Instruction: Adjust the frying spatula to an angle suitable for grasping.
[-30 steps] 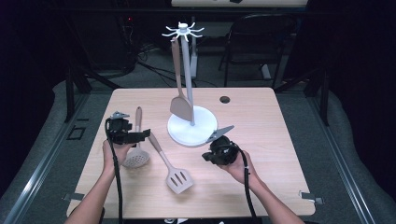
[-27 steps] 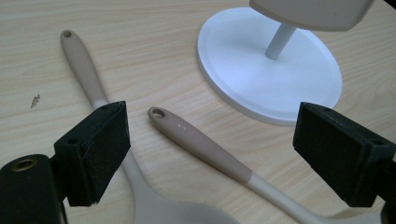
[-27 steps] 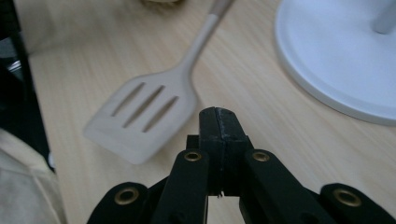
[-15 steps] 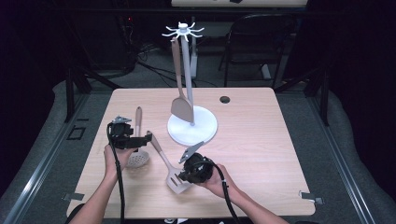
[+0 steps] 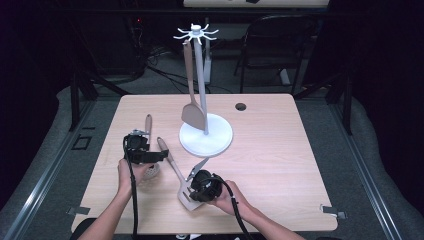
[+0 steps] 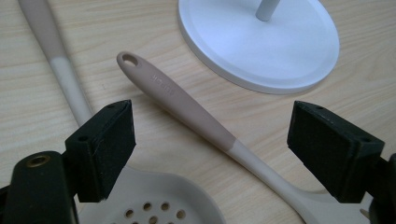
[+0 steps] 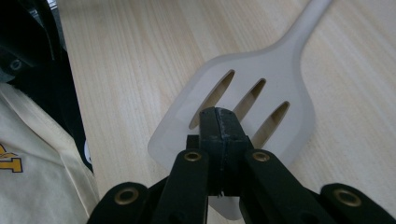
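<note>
Nearest us, the right gripper (image 7: pixel 222 122) has its jaws pressed together over the slotted spatula (image 7: pixel 252 100); contact with the blade looks likely, though we cannot confirm it. The spatula lies flat on the table (image 5: pixel 280 150). The left gripper (image 6: pixel 210 147), jaws apart, hovers above the perforated spoon (image 6: pixel 163 205). Beyond stands the white rack (image 5: pixel 206 136) with a hanging turner (image 5: pixel 192 114).

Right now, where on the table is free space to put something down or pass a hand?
The table is bare to the right of the white stand base, and along the far edge near the round hole. It is crowded front left: the slotted spatula, the perforated skimmer, and both grippers, left gripper, right gripper.
</note>
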A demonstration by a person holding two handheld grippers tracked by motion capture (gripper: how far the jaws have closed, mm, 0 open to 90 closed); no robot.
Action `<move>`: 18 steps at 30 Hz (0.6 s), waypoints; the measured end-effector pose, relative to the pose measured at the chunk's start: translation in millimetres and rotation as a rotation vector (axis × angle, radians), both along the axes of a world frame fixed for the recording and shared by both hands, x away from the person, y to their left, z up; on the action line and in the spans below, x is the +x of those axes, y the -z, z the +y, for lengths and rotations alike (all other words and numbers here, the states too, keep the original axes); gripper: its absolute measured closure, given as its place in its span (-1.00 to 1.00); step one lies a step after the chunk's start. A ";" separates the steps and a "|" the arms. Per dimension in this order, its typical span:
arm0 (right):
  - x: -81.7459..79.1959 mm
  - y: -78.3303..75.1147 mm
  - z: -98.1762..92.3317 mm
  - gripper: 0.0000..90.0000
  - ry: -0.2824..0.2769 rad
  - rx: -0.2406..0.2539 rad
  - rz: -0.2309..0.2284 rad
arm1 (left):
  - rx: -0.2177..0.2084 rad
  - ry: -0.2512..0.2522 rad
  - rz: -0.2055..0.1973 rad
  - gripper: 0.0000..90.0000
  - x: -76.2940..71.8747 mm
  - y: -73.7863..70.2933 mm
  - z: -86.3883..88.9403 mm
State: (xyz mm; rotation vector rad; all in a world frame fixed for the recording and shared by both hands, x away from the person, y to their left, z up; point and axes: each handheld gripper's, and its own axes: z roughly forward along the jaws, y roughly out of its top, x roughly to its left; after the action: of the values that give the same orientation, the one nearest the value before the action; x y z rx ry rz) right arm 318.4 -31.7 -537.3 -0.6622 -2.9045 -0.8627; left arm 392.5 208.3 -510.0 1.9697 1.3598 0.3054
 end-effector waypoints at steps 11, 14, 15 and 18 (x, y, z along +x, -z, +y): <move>0.8 19.6 5.5 1.00 0.011 -0.033 0.038 | -0.002 0.023 0.053 -0.59 7.4 9.3 -9.6; 1.3 19.7 5.9 1.00 0.006 -0.034 0.037 | -0.011 0.016 0.068 -0.55 15.3 10.0 -10.6; 1.5 19.7 6.0 1.00 0.005 -0.033 0.037 | -0.014 0.015 0.071 -0.53 17.9 10.5 -11.4; 1.6 19.7 6.0 1.00 0.003 -0.034 0.034 | 0.002 0.021 0.081 -0.46 24.5 12.9 -14.4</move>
State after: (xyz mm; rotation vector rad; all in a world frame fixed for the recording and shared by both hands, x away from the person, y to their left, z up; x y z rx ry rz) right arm 320.0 -25.6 -557.1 -0.6770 -2.8944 -0.7958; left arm 417.0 193.9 -523.0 2.0162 1.3891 0.2200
